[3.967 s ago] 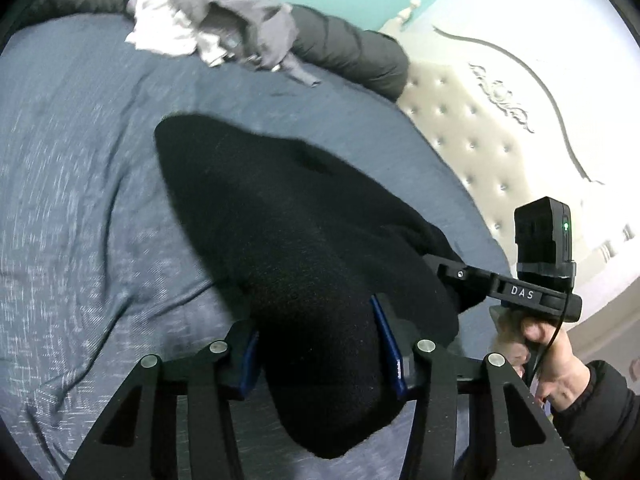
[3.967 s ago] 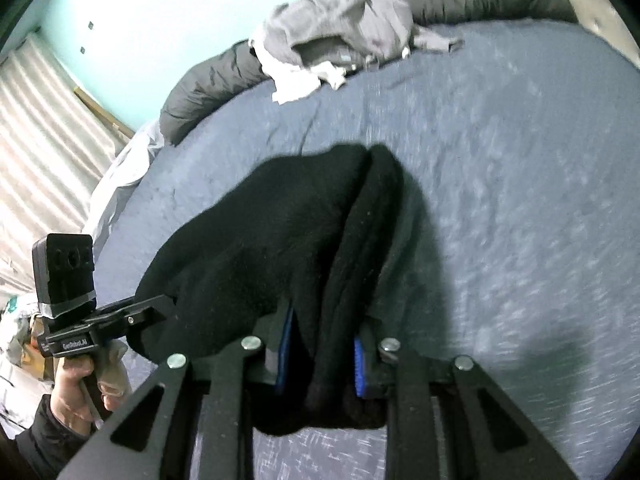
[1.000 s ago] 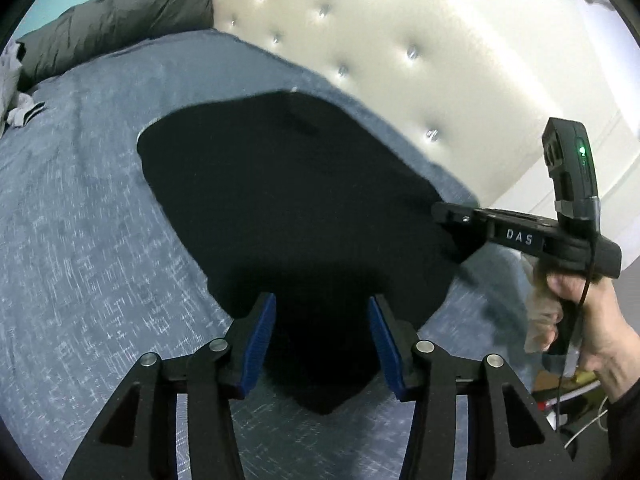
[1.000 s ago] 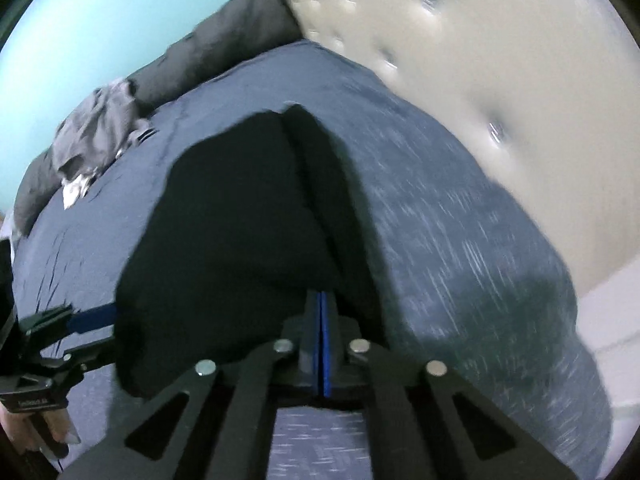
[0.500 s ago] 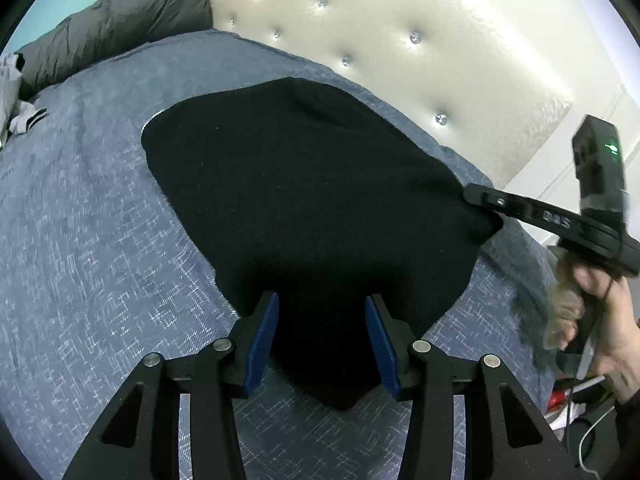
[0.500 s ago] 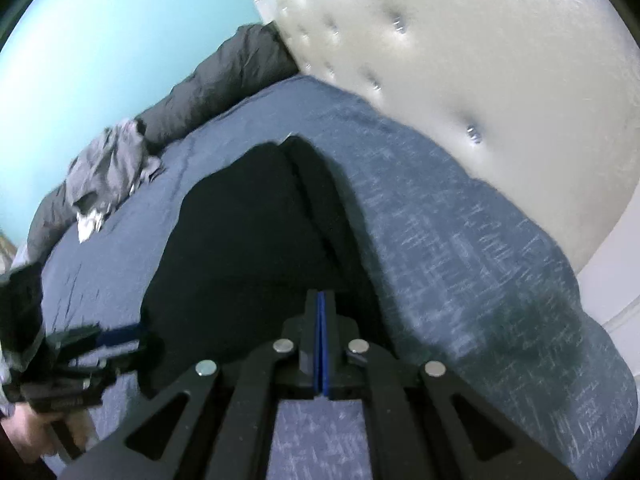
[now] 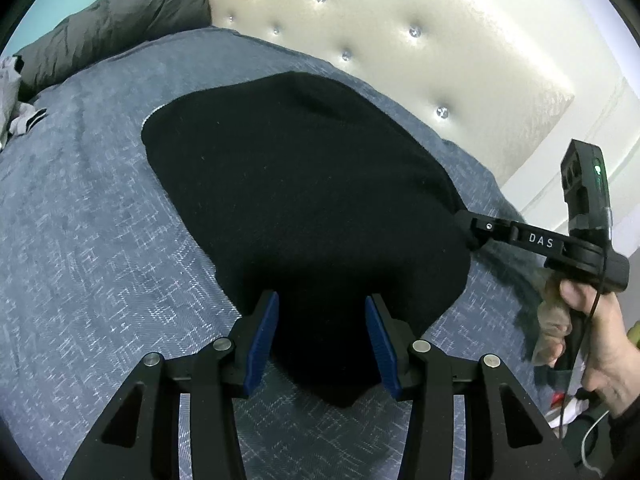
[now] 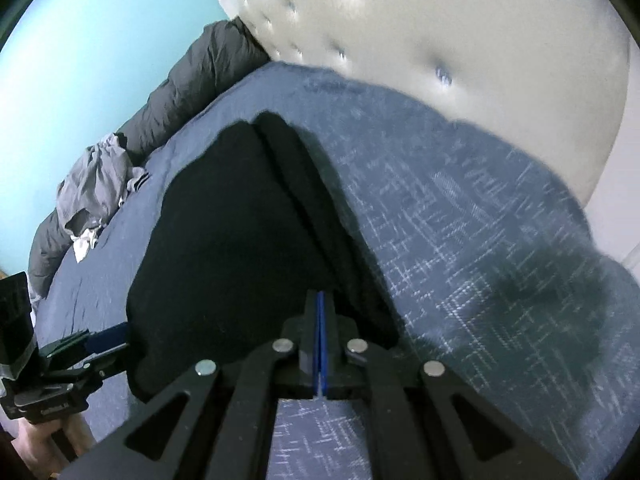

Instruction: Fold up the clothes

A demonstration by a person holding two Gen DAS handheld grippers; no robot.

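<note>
A folded black garment point(image 7: 304, 200) lies flat on the blue-grey bed cover point(image 7: 88, 240), close to the headboard. My left gripper point(image 7: 322, 320) is open, its blue pads either side of the garment's near edge, which lies loose between them. My right gripper point(image 8: 320, 312) has its pads pressed together at the garment's point(image 8: 240, 248) right corner; whether cloth is between them cannot be told. In the left wrist view the right gripper point(image 7: 470, 230) touches the garment's right edge. In the right wrist view the left gripper point(image 8: 108, 344) stands open at the garment's left edge.
A cream tufted headboard point(image 7: 400, 32) rises just behind the garment. A dark grey bolster point(image 7: 120, 12) lies along the far side. A pile of grey and white clothes point(image 8: 96, 188) sits far off on the bed. The bed's edge is at the right.
Four seconds ago both grippers held the garment up. It now lies flat by the headboard. The left gripper has opened and let go. The right gripper has drawn back a little.
</note>
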